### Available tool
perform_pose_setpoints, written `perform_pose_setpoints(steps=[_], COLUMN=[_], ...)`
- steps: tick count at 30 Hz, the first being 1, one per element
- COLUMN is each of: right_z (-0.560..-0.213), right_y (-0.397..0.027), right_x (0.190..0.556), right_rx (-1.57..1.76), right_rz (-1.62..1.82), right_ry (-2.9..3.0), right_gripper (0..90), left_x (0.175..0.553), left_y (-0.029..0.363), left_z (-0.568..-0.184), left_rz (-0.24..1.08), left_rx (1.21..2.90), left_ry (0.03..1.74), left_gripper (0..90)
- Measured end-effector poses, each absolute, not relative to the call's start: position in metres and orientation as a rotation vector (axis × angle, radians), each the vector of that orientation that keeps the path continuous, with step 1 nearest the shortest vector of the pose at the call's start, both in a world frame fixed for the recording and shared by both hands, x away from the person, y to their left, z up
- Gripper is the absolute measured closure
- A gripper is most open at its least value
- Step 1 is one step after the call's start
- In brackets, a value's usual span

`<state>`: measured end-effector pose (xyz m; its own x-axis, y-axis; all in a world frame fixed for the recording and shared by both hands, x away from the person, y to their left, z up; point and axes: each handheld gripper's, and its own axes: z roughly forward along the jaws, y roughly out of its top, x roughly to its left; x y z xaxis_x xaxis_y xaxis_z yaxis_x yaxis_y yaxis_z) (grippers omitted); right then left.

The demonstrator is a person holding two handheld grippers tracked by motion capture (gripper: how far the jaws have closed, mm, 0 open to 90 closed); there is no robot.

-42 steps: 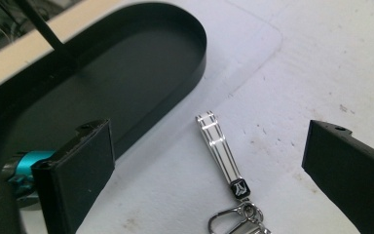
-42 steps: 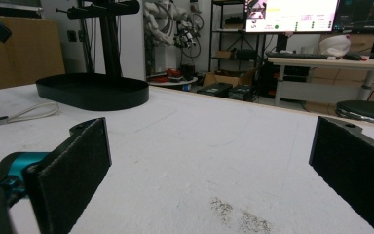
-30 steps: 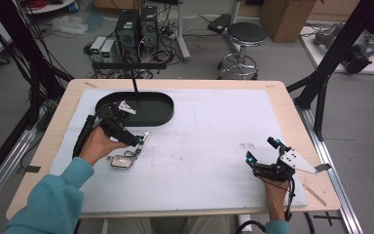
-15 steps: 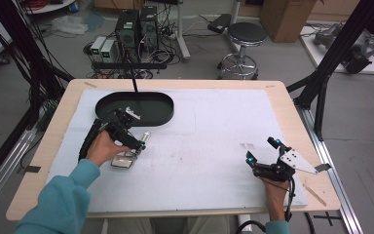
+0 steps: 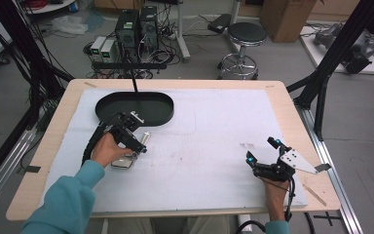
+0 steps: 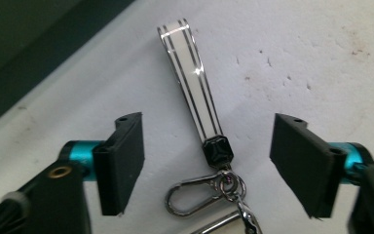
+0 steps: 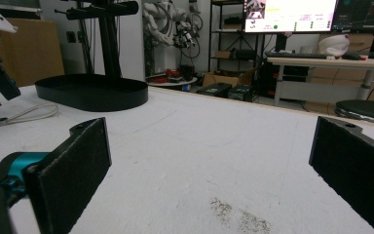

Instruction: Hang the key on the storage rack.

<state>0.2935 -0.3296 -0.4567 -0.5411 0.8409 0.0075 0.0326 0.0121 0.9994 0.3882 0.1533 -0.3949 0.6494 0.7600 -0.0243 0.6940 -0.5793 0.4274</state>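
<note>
A lab room with racks, a stool and computers lies behind the table (image 5: 39, 161), whose top is covered by a white mat (image 5: 214, 146). A black oval tray (image 5: 160, 109) sits in the upper left of the mat.

Change noted: over the last second my left claw (image 5: 135, 141) has moved from over the tray's near rim toward the lower left of the high view, down to the keychain (image 5: 131, 155). It now hangs just above it. In the left gripper view its jaws stand wide apart, holding nothing, with the striped strap (image 6: 190, 83) running up the middle of the frame between them and the snap hook (image 6: 195, 195) and rings at the bottom centre.

The keychain itself has not shifted; it lies flat on the mat, just below the tray, apart from it.

My right claw (image 5: 263, 163) has kept its place at the lower right of the high view, resting low on the mat, jaws spread and empty, well apart from the keychain.

Judgement: the approach is finished and the jaws straddle the strap, so the grasp is the step in hand. Lowering and closing across the strap near its black clasp (image 6: 218, 151) looks sound. Risk: the glossy strap may slip.
</note>
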Motion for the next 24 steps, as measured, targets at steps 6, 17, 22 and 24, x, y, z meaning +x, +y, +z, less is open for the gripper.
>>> perform_pose_setpoints(steps=[6, 17, 22, 24], right_z=[-0.457, -0.457, -0.457, -0.457], right_y=[-0.33, -0.33, -0.33, -0.33], right_x=[0.293, 0.293, 0.293, 0.293], right_rx=[0.911, 0.916, 0.917, 0.916], right_rz=[1.6, 1.602, 1.605, 1.605], right_ry=[1.646, 1.645, 1.644, 1.644], right_gripper=[0.9, 0.9, 0.9, 0.9], left_x=[0.387, 0.388, 0.389, 0.389], left_y=[0.148, 0.139, 0.137, 0.137], left_z=[-0.396, -0.402, -0.404, -0.403], left_rz=[0.254, 0.213, 0.203, 0.2], left_rx=[2.491, 2.538, 2.544, 2.547], left_ry=[1.163, 1.202, 1.225, 1.234], left_gripper=[36.6, 49.4, 54.6, 57.2])
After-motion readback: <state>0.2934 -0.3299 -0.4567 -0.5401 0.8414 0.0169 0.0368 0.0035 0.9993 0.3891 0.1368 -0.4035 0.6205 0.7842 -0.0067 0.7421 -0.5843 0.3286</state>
